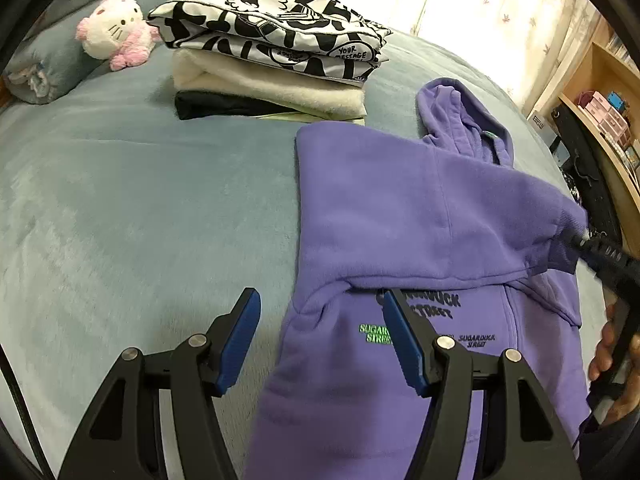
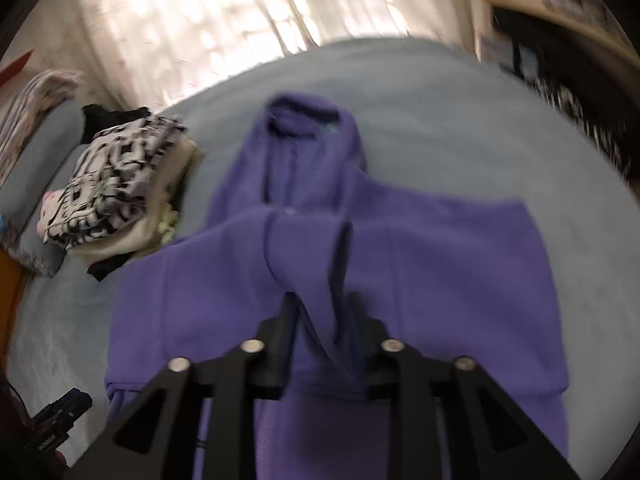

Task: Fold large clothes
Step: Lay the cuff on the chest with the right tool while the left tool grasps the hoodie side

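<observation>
On the bed [image 1: 120, 200], the left tongs [image 1: 320, 332] hover open and empty over the purple hoodie [image 1: 380, 208], the right tongs [image 2: 320, 304] stand partly open around its sleeve cuff [image 2: 316, 280] folded across; next, probably the hood [image 1: 460, 120].

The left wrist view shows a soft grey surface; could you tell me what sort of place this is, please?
Most likely a bedroom: the purple hoodie lies on a bed, with a plush toy nearby and a curtained window behind.
</observation>
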Tool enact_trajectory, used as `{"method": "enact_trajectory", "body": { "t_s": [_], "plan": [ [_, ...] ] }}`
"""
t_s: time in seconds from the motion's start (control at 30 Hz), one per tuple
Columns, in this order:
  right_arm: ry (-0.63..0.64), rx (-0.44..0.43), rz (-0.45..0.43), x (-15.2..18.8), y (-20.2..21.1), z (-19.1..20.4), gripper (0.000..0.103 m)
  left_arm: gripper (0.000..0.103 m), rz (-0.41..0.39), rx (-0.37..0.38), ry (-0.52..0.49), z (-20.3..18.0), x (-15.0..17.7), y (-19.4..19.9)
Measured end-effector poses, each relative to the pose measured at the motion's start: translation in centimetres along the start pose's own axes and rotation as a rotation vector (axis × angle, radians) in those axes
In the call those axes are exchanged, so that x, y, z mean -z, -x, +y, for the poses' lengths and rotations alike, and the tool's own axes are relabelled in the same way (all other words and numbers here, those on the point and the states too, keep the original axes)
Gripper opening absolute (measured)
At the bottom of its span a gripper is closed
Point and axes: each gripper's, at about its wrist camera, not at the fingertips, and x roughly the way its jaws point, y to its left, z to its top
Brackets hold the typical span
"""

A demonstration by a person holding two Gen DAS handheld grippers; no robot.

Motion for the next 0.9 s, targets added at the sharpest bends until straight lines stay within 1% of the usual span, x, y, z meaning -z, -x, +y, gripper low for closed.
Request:
{"method": "enact_trajectory", "body": {
  "t_s": [0.1, 0.2, 0.37, 0.47, 0.63, 0.7, 0.77, 0.8, 0.83, 0.87, 0.9],
  "plan": [
    [-0.057, -0.03, 0.034, 0.3, -0.5, -2.0, 0.035, 0.062, 0.004, 0.006, -0.015, 0.3, -1.3, -0.5],
    [-0.098, -0.07, 0.059, 0.1, -0.8, -3.6, 0.041, 0.062, 0.0, 0.006, -0.018, 0.6, -3.4, -1.3],
    [-0.16, -0.119, 0.079, -0.4, -1.5, -5.6, 0.043, 0.062, 0.012, 0.002, -0.03, 0.4, -6.8, -4.2],
    [-0.182, -0.125, 0.088, -1.0, -2.7, -6.4, 0.043, 0.062, 0.054, -0.012, -0.036, 0.1, -8.3, -6.9],
    [-0.255, -0.192, 0.144, -1.1, -5.2, -7.8, 0.043, 0.062, 0.146, 0.001, -0.009, 0.0, -9.7, -10.9],
    [-0.267, -0.211, 0.156, -0.9, -6.1, -7.8, 0.043, 0.062, 0.162, 0.027, 0.007, -0.2, -9.7, -11.7],
    [-0.256, -0.21, 0.136, -0.8, -6.3, -7.5, 0.043, 0.061, 0.171, 0.053, 0.019, -0.5, -9.8, -12.4],
    [-0.239, -0.201, 0.117, -0.8, -6.2, -7.1, 0.039, 0.048, 0.166, 0.056, 0.021, -0.6, -9.6, -12.4],
    [-0.223, -0.197, 0.101, -0.8, -6.1, -6.9, 0.016, 0.031, 0.161, 0.052, 0.023, -0.6, -9.6, -12.6],
    [-0.197, -0.189, 0.088, -0.9, -6.0, -6.5, 0.008, 0.025, 0.158, 0.049, 0.027, -0.6, -9.7, -12.6],
    [-0.176, -0.18, 0.082, -1.0, -5.8, -6.2, 0.008, 0.017, 0.158, 0.059, 0.032, -0.6, -9.7, -12.7]
  ]
}}
